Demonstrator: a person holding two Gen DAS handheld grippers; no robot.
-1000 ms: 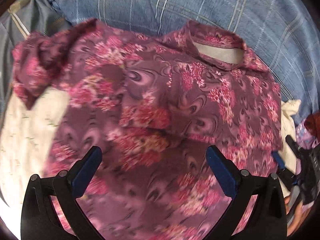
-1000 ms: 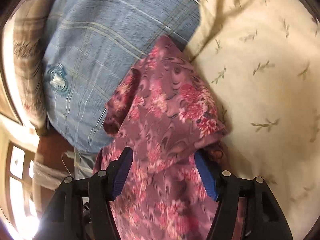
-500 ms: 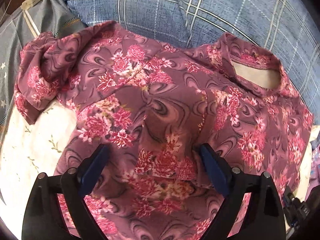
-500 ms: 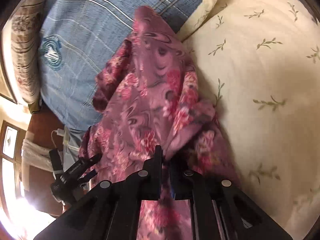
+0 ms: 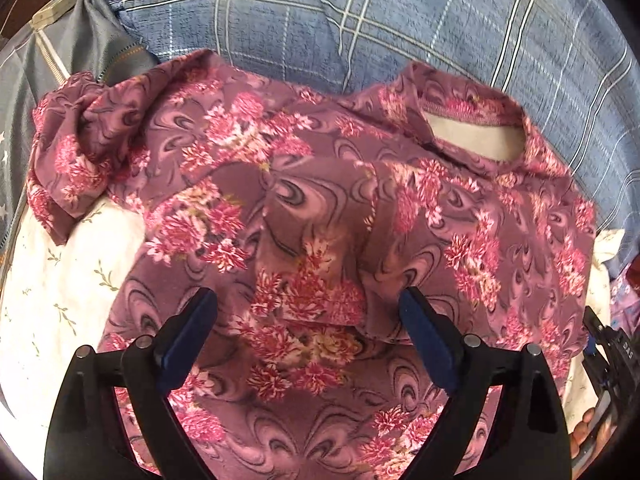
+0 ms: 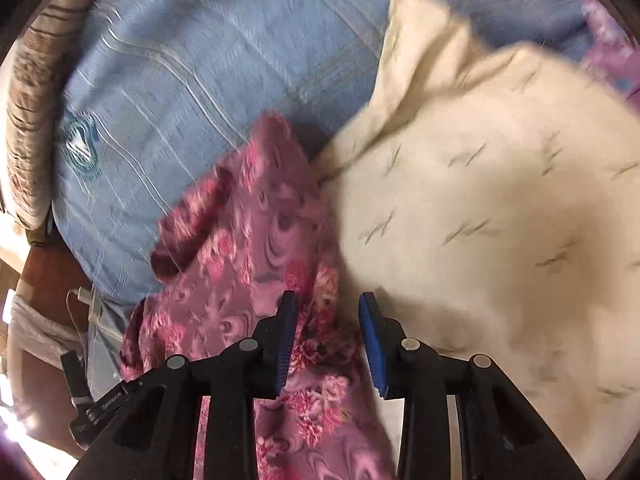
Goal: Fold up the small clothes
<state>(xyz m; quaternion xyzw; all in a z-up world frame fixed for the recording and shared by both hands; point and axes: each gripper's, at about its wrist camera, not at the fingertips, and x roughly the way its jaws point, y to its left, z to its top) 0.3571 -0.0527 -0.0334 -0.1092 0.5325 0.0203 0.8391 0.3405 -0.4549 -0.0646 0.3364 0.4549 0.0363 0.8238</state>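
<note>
Hovering over shirt [image 5: 320, 208] on cream sheet [image 5: 52, 280]: left gripper [image 5: 308, 320] spread wide, empty; right gripper [image 6: 328, 336] just reopened, sleeve [image 6: 240, 240] released ahead-left of its pads, nearer the right.

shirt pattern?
Shirt: mauve-purple with swirls and pink-red flowers. Clearest in the left wrist view.

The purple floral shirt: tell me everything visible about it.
The purple floral shirt is soft knit printed with pink flowers and swirls. It lies spread on the cream leaf-print sheet, neckline against the blue plaid pillow, pale lining showing. One sleeve is bunched; another is folded across the chest. No pads press it.
</note>
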